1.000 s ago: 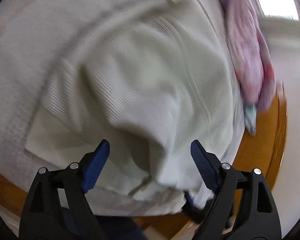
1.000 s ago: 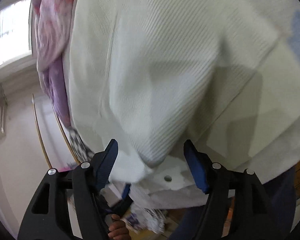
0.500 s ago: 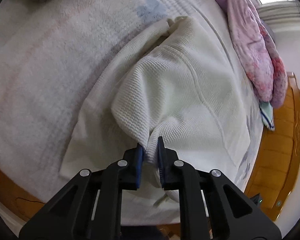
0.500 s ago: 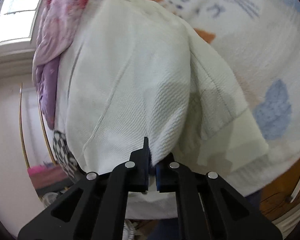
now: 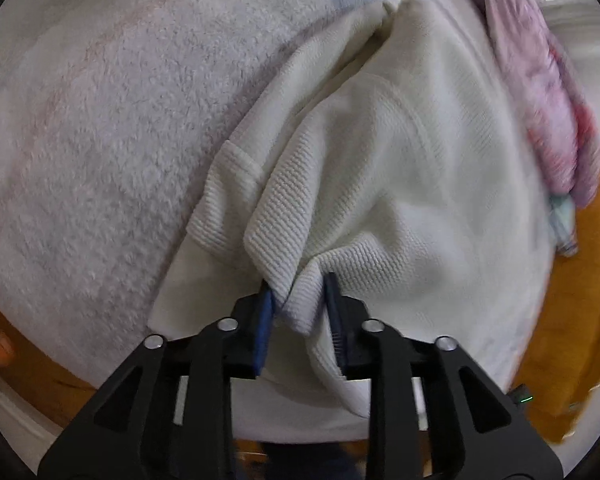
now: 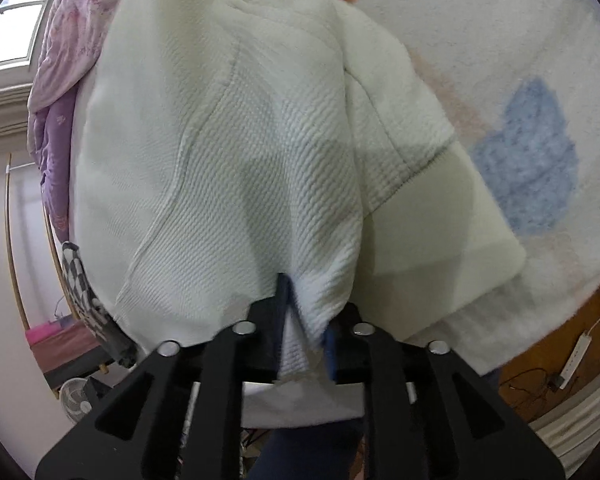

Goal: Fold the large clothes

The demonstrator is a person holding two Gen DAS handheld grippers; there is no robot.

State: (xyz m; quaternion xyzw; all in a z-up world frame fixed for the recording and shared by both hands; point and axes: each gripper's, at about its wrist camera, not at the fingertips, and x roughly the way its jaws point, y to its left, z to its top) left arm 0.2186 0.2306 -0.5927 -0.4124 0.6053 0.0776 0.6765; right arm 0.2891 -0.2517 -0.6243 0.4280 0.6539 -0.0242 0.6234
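Catches a release under way on both sides. On the left gripper (image 5: 300, 304): have just been opening the jaws out of a tight pinch, and now holds them partly apart, with a bunched fold of the cream knit garment (image 5: 400, 168) sitting loose between the blue pads rather than squeezed flat. Same on the right gripper (image 6: 306, 320): just been opening, now partly parted, with a tongue of the same knit hanging slack in the gap. Reads both as letting go, not gripping.

Finds the garment (image 6: 240, 140) down on the bed's fluffy printed blanket (image 5: 100, 140), near the near edge, no longer lifted and blurred close to the lenses as a second ago. Lies doubled over itself: a ribbed cuff (image 5: 228, 164) peeking out at the left, a smooth hem band (image 6: 460, 232) at the right, a pink quilt (image 5: 540, 100) bundled beyond it along the bed's side. Sees the wooden bed frame (image 5: 572, 320) below and beside the blanket.

Suggests one fold just laid and the near edge being dropped in place. Still looks lumpy where the two pinches were, so probably needs smoothing, then a fresh grip for the next fold. Risks dragging the fold open if cloth snags on a pad while backing off.
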